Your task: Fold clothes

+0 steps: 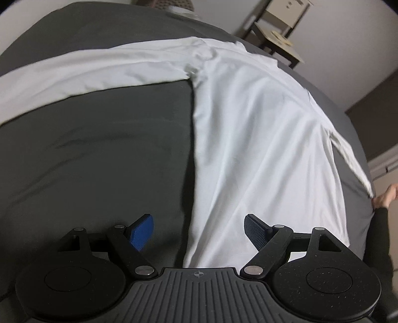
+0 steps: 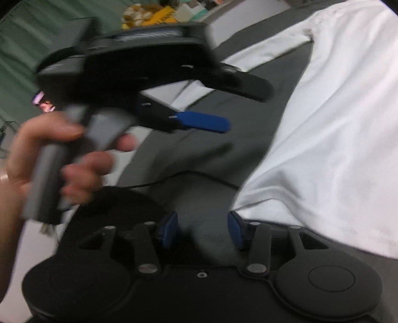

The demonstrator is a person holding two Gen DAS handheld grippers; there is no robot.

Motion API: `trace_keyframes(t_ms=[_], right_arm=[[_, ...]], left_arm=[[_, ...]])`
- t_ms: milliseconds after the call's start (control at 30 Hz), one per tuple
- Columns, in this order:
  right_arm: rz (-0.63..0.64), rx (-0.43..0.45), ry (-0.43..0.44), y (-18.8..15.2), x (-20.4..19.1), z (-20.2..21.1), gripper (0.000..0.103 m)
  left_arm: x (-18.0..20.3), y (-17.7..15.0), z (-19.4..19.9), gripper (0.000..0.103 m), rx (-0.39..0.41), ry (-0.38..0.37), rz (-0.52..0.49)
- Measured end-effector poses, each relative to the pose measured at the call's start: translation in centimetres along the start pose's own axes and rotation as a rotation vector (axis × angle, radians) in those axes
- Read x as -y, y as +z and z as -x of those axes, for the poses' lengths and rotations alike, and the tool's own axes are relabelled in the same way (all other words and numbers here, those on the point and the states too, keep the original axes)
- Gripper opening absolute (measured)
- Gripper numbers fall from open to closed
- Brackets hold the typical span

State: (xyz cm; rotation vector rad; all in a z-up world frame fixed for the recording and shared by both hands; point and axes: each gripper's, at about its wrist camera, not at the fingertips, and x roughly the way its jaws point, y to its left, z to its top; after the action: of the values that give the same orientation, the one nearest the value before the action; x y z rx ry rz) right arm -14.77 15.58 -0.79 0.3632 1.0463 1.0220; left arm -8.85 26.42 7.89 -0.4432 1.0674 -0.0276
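A white shirt [image 1: 261, 149] lies spread flat on a dark grey bed cover [image 1: 99, 154], one long sleeve [image 1: 87, 74] stretched out sideways across the cover, the body running toward the near edge; no container shows clearly in either view, only a blurred heap of yellow and white things [image 2: 149, 15] at the top of the right wrist view, too smeared to name.

The left gripper [image 1: 199, 232] hangs over the shirt's near edge with its blue pads [image 1: 143, 232] set wide apart and nothing between them; one pad sits above the bare cover, the other above the white cloth; from the right wrist view a hand [image 2: 49, 154] grips its grey handle.

The right gripper [image 2: 202, 229] stands just beside the shirt's hem with its fingers [image 2: 169, 229] at a middling gap; only grey cover shows between them, and no cloth is pinched.

At the far right of the left wrist view another hand [image 1: 385, 197] in a black sleeve shows at the edge of the cover, by the shirt's other sleeve.

The cover is smooth with faint creases; a thin black cable [image 2: 174, 177] crosses it; beyond the bed stands a small pale wooden table [image 1: 278, 37] against a light wall, and a green curtain [image 2: 37, 37] hangs on the other side.
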Motion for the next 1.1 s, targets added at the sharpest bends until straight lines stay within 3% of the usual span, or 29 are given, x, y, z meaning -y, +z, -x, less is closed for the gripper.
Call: trace_keyframes(t_ms=[67,200,300,500,600,800,900,967,1100], right_arm=[[-0.015,-0.004,0.024,-0.1,0.2,2.7,0.043],[0.032,0.030,-0.057,-0.5,0.9,11.5,0.043],[0.032,0.085,-0.243,-0.2,3.2,18.4,0.043],[-0.129,0.158,-0.627,0.4,10.7,28.9,0.042],[-0.245,0.137,-0.628,0.0,14.8,30.9,0.032],[-0.377,0.135,-0.534,-1.0,19.7,30.2,0.029],[-0.370,0.109,-0.506,-1.3,20.4,28.7,0.022],[-0.357,0.095,-0.499,-1.5,20.6,27.8,0.007],[-0.316,0.161,-0.444,-1.5,18.2,28.1,0.005]], left_arm=[[1.2,0.0,-0.2,0.081,-0.014,-0.015,-0.065],[3.7,-0.4,-0.7,0.081,-0.054,0.019,-0.226],[5.3,-0.8,-1.1,0.081,-0.059,0.026,-0.295],[7.3,-1.3,-1.4,0.081,-0.063,-0.100,-0.290],[8.1,-1.7,-2.4,0.081,-0.099,-0.113,-0.280],[9.2,-2.4,-2.7,0.081,-0.093,-0.069,-0.263],[9.7,-2.5,-2.3,0.081,-0.076,-0.083,-0.253],[10.1,-2.5,-2.5,0.081,-0.078,-0.082,-0.245],[10.8,-2.6,-2.8,0.081,-0.071,-0.087,-0.235]])
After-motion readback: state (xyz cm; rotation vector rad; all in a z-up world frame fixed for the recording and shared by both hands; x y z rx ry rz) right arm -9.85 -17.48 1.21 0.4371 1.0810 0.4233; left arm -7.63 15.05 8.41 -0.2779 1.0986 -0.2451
